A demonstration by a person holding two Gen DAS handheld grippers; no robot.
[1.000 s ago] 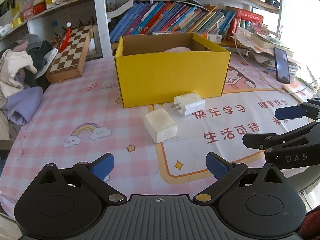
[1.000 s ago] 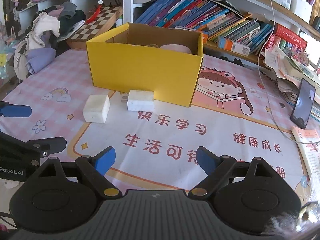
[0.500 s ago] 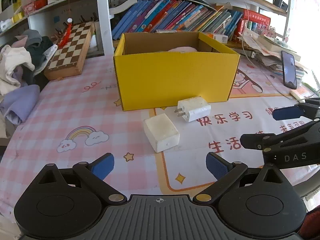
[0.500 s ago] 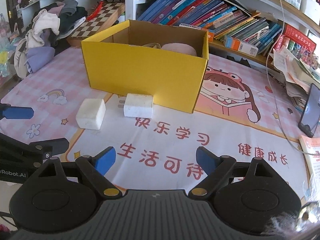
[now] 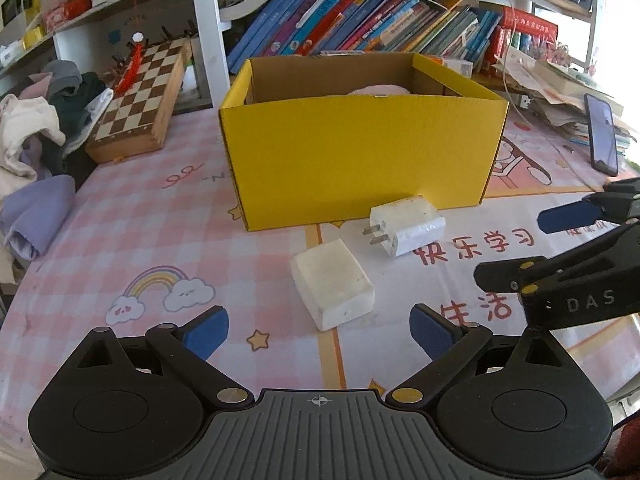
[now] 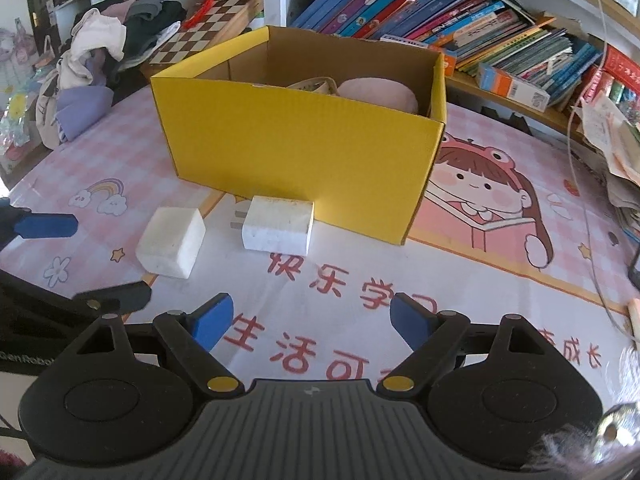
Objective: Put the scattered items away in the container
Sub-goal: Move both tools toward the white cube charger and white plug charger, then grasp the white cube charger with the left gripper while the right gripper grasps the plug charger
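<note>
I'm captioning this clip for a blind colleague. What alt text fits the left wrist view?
The open left gripper points at a white block on a pink cartoon tablecloth, with a white plug charger just beyond it, by an open yellow box. The right gripper, also open, enters from the right; bookshelves stand behind.

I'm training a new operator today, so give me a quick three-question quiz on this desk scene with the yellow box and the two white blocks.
1. True or false: the left gripper is shut on the white block.
2. Which white item lies nearer the yellow box: A, the plug charger; B, the white block?
3. What leans at the table's back left, beside the clothes?

Key
1. False; both it and the right gripper are open and empty.
2. A.
3. The chessboard.
</note>
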